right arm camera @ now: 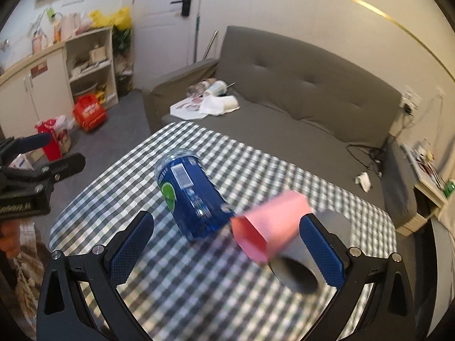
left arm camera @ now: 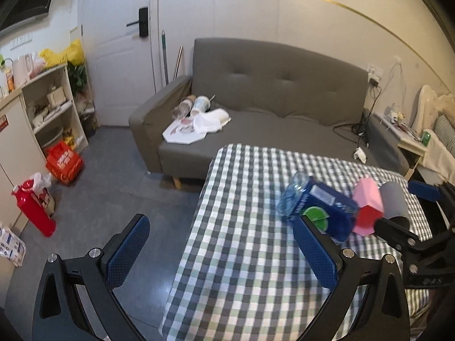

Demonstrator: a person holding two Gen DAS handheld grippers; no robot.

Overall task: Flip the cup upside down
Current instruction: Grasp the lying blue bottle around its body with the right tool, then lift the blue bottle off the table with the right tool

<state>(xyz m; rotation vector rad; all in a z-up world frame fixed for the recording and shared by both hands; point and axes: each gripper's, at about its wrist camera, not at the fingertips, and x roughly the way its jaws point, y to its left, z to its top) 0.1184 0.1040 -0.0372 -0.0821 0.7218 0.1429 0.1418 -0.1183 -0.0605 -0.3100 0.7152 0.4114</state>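
Three cups lie on sides in row on checked tabletop [right arm camera: 199, 292]: blue bottle-cut cup [right arm camera: 190, 196], pink cup [right arm camera: 270, 227], grey cup [right arm camera: 298, 267], each touching or just beside next. Which one task means: cannot tell.

Right gripper [right arm camera: 227, 253] jaws wide open, empty, lined up toward pink and grey cups, likely for side grasp.

Left gripper [left arm camera: 219, 255] jaws open, empty, hanging over left tabletop edge.

Clear cloth ahead of cups; sofa [right arm camera: 284, 105] beyond far edge.
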